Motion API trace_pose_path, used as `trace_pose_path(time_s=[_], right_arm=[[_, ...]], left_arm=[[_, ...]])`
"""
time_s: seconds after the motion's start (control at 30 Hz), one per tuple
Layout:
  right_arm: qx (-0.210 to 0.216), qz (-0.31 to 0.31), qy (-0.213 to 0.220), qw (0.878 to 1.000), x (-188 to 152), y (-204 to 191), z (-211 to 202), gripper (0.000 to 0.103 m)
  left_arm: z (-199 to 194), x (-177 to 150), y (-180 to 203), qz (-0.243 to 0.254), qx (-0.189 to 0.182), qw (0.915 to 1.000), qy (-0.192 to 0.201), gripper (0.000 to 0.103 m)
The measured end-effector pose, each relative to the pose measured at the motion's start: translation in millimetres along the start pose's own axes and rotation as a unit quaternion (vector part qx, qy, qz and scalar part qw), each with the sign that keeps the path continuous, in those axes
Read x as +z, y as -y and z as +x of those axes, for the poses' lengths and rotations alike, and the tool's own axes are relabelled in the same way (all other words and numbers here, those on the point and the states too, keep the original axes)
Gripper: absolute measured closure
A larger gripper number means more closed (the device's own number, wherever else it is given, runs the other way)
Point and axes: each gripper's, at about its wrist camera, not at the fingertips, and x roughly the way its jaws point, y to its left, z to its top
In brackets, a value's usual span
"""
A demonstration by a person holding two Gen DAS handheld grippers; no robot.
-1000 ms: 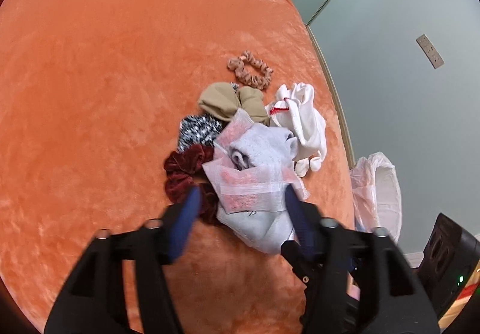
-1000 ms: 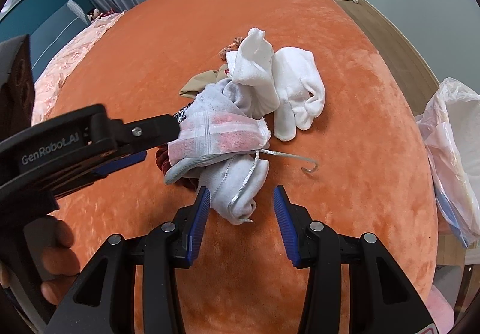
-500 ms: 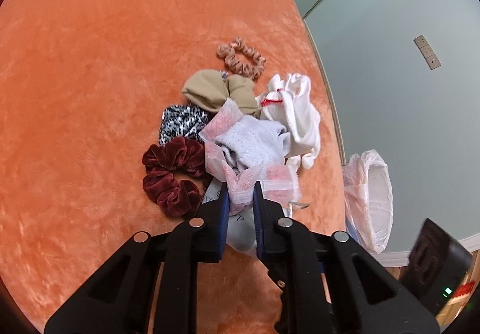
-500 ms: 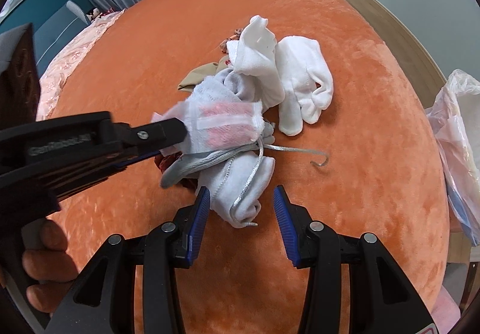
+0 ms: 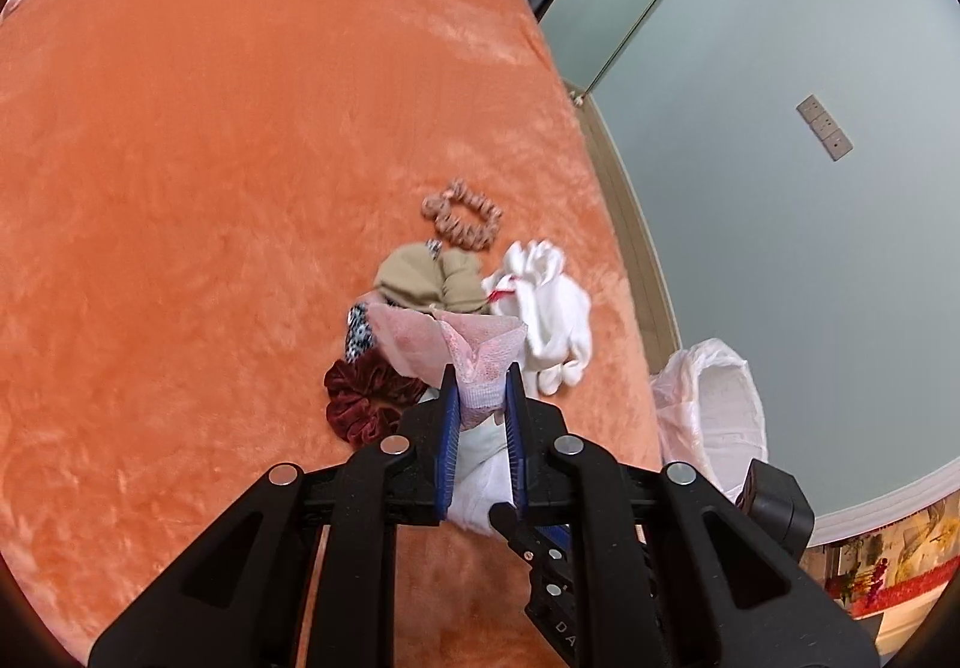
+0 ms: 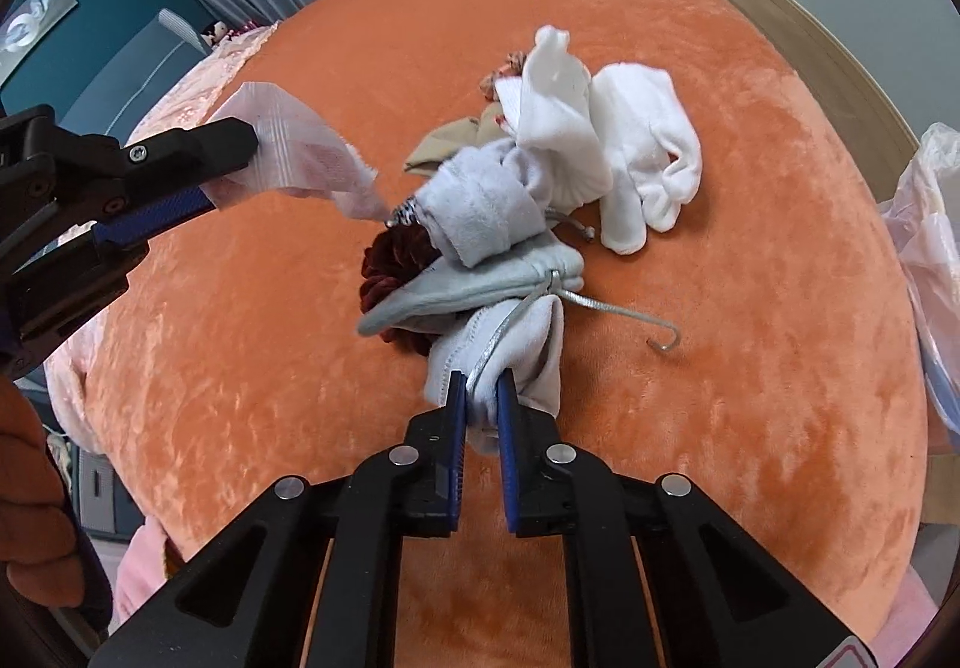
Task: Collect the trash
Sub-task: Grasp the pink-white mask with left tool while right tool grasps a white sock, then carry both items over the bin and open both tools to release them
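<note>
My left gripper (image 5: 483, 389) is shut on a crumpled pink-and-white plastic wrapper (image 5: 447, 344) and holds it above the pile on the orange bed (image 5: 210, 188). In the right wrist view the left gripper (image 6: 231, 170) is at the left, and the wrapper (image 6: 294, 158) hangs from it over the bedspread. My right gripper (image 6: 480, 389) points down at the near end of the pile. Its jaws are closing, and the blue pads pinch the lower end of a pale grey sock bundle (image 6: 480, 242). A silver cord with a hook (image 6: 624, 317) is tied around the bundle.
White gloves (image 6: 636, 158), a tan cloth (image 5: 432, 278), a pink scrunchie (image 5: 462, 215), a dark red scrunchie (image 5: 360, 398) and a spotted one (image 5: 359, 335) lie in the pile. A white-lined trash bag (image 5: 714, 404) stands off the bed's right edge. A person's hand (image 6: 30, 494) shows lower left.
My left gripper shut on the wrapper and lifted it off the grey sock. My right gripper, open around the sock's end before, has now closed onto it.
</note>
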Motion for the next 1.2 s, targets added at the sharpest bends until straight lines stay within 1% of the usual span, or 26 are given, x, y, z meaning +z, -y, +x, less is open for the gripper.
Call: trace_pose_path(time_s=[0.17, 0.33, 0.6, 0.83, 1.0, 1.2], right_arm=[[0.005, 0.000, 0.034, 0.999, 4, 1, -34, 0.094], [0.007, 0.004, 0.084, 0.996, 12, 2, -81, 0.094], [0.002, 0.016, 0.171, 0.985, 21, 20, -167, 0.094], [-0.015, 0.031, 0.241, 0.970, 22, 48, -239, 0.094], [-0.032, 0.046, 0.278, 0.959, 19, 76, -277, 0.094], [-0.051, 0.071, 0.310, 0.947, 12, 109, -309, 0.094]], left_arm=[[-21, 3, 18, 0.015, -0.008, 0.9997, 0.019, 0.089], [-40, 3, 47, 0.038, -0.020, 0.9985, 0.035, 0.089], [-65, 1, 113, 0.092, -0.049, 0.9929, 0.057, 0.089], [-78, -11, 184, 0.154, -0.083, 0.9822, 0.067, 0.089], [-77, -22, 230, 0.193, -0.100, 0.9737, 0.068, 0.089], [-74, -35, 275, 0.231, -0.115, 0.9643, 0.062, 0.089]])
